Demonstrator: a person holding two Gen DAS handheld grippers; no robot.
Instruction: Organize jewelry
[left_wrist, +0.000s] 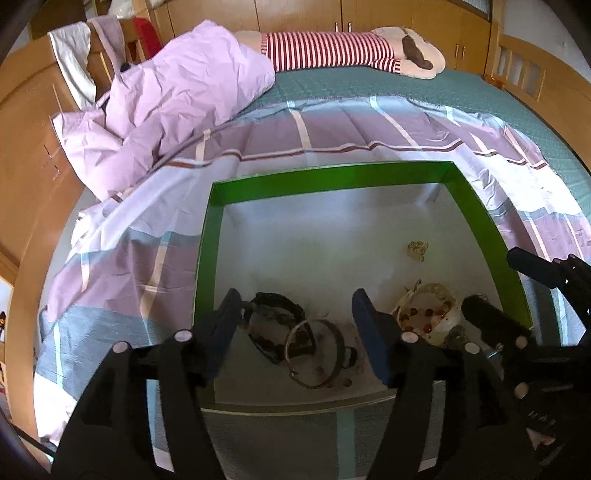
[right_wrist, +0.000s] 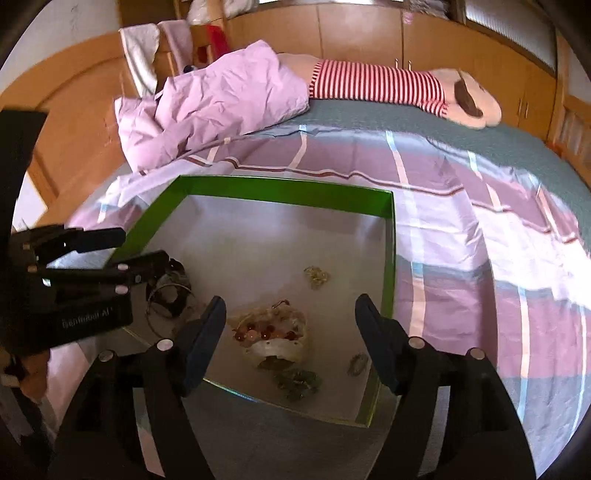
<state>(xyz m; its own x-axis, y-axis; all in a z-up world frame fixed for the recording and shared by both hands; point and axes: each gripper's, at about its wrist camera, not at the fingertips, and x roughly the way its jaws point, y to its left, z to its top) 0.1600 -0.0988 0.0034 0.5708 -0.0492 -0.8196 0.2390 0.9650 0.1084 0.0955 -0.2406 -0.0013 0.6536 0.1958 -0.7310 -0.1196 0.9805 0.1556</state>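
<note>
Both grippers are seen spread over a green-walled box (left_wrist: 332, 181) that is set on a plaid bedsheet (left_wrist: 332, 129). The left gripper (left_wrist: 295, 314), at the lower centre of its own view, is held with its jaws apart and nothing is pinched between them; a tangle of dark bangles and a bracelet (left_wrist: 295, 339) is framed below the gap, and whether the left pad touches the dark band cannot be told. The right gripper (right_wrist: 291, 317) is likewise held wide at the lower centre of its view, with nothing clamped; a pale pouch with amber and red beads (right_wrist: 273, 336) is seen under the gap, lying on the box floor.

More jewellery is scattered in the box: a small gold piece (right_wrist: 317, 276) above the centre of the right view, a greenish cluster (right_wrist: 297, 380) below the pouch, and a small ring-like item (right_wrist: 357, 363) near the box's right wall.

The step in hand is judged to be the picking of a single piece for sorting. It is best done if one item is singled out rather than the whole tangle: the bangles are interlocked, so a rim should be pinched at a free edge and lifted slowly so that neighbours are not dragged along. The beads are likely to roll or spill from the pouch, so the pouch should be gripped by its fabric edge and kept level.
</note>
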